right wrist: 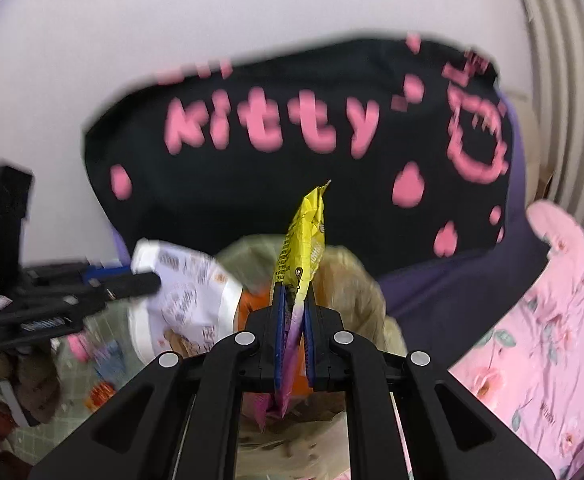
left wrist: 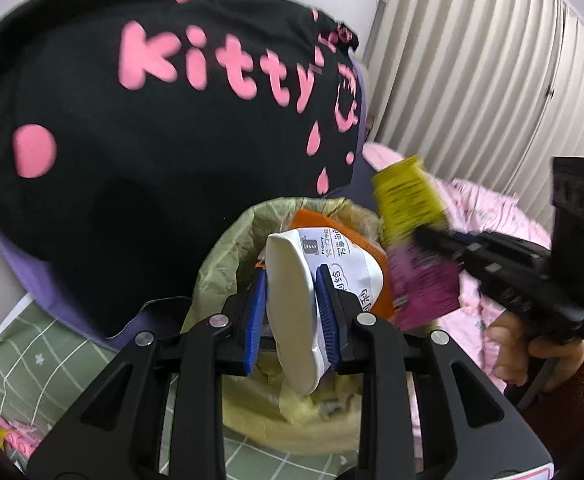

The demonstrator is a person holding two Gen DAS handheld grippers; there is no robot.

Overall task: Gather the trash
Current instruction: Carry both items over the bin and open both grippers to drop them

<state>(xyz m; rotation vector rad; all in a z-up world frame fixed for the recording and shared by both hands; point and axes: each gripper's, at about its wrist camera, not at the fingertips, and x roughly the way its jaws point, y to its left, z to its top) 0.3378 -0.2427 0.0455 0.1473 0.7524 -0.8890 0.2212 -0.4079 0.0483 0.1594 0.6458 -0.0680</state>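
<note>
Two jaws clamped, left gripper (left wrist: 292, 300) on white packet (left wrist: 292, 312), right gripper (right wrist: 293, 320) on yellow wrapper (right wrist: 303, 240), above lined bin (left wrist: 228, 248)

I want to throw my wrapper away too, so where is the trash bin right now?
The round bin lined with a pale yellowish plastic bag sits in the middle of both wrist views, just beyond the tongs, in front of the black pillow with pink "kitty" lettering.

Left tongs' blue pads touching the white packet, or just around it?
Touching. In the left wrist view both blue pads of the left tongs press flat against the white printed packet, with no gap.
</note>
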